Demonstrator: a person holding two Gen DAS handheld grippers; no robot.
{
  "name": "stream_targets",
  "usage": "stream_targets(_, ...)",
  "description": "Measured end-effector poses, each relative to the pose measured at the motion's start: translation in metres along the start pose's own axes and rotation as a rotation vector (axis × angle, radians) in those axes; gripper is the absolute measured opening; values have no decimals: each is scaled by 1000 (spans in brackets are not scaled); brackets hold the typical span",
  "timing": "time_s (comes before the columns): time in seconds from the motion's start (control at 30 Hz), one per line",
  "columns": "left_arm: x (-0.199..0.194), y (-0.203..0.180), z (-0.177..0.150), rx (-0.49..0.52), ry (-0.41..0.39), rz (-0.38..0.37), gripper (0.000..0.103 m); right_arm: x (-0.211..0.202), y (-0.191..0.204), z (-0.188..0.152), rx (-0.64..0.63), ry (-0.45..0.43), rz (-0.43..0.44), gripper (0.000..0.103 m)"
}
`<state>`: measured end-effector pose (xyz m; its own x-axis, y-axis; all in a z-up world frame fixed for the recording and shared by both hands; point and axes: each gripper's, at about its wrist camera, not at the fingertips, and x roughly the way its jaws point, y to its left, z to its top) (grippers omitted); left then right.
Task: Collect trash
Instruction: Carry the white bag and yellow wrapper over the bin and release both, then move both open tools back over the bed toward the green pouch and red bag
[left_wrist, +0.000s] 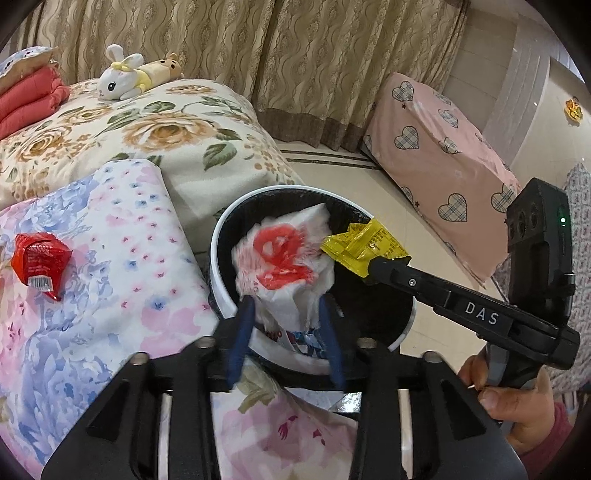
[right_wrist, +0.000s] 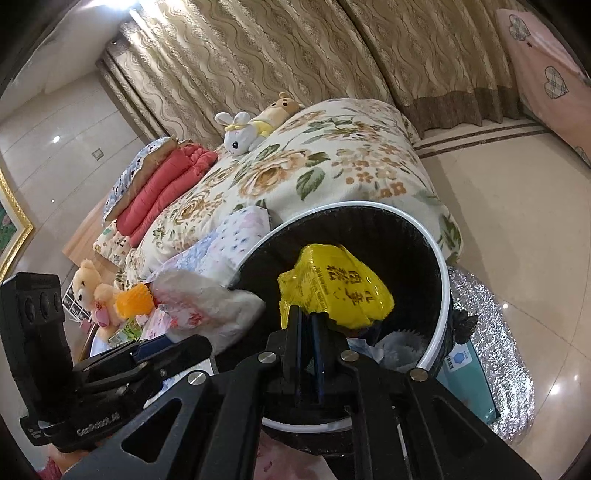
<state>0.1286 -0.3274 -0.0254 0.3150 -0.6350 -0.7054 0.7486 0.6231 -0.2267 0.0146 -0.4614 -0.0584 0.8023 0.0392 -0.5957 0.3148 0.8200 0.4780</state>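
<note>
A round trash bin (left_wrist: 221, 236) with a white rim and black liner stands beside the bed; it also shows in the right wrist view (right_wrist: 441, 266). My left gripper (left_wrist: 286, 306) holds a crumpled white plastic bag with a red print (left_wrist: 284, 254) over the bin's mouth, its blue pads apart around the bag; the bag also shows in the right wrist view (right_wrist: 207, 306). My right gripper (right_wrist: 306, 317) is shut on a yellow snack wrapper (right_wrist: 332, 288) above the bin, seen too in the left wrist view (left_wrist: 364, 245). A red wrapper (left_wrist: 38, 260) lies on the floral quilt at left.
The bed carries a rose-pattern blanket (left_wrist: 155, 125), a pastel floral quilt (left_wrist: 110, 280), folded red bedding (left_wrist: 26, 99) and plush toys (left_wrist: 125, 75). A pink heart-print covered box (left_wrist: 443, 162) stands on the tile floor. A silver mat (right_wrist: 491, 332) lies by the bin.
</note>
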Motion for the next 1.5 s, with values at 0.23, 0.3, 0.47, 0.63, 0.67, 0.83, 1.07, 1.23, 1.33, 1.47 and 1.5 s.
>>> stream_targets(0.23,-10,9,-11,-25,-12,17,55,-3,1,-3,14,-17,-10,57)
stream_targets(0.3,-14,16,-18,-48,-15,24,55,-4,3,-4,15,-20,-11,60)
stream_targets(0.47,-27,36,-34,-97,-23,49,56,-7,13,-9,4,-42,-19,76)
stream_targets(0.63,-42,55,-48,-136,-40,83,59,-10,35,-16,-40,-55,-11,80)
stream_targets(0.67,-46,59,-52,-147,-44,89,59,-10,41,-18,-51,-59,-10,81)
stream_targets(0.83,-64,79,-66,-187,-65,120,60,-9,73,-26,-117,-66,21,85)
stream_targets(1.07,-88,111,-89,-248,-86,175,61,3,107,-39,-163,-37,67,87)
stream_targets(1.23,-103,134,-105,-298,-93,207,61,11,131,-49,-203,-13,92,87)
stream_targets(1.33,-111,147,-114,-327,-102,223,61,16,143,-54,-223,-2,106,87)
stream_targets(1.47,-121,163,-123,-358,-109,246,61,23,159,-61,-243,14,123,87)
stream_targets(1.5,-123,167,-125,-365,-112,250,61,25,162,-63,-247,21,126,87)
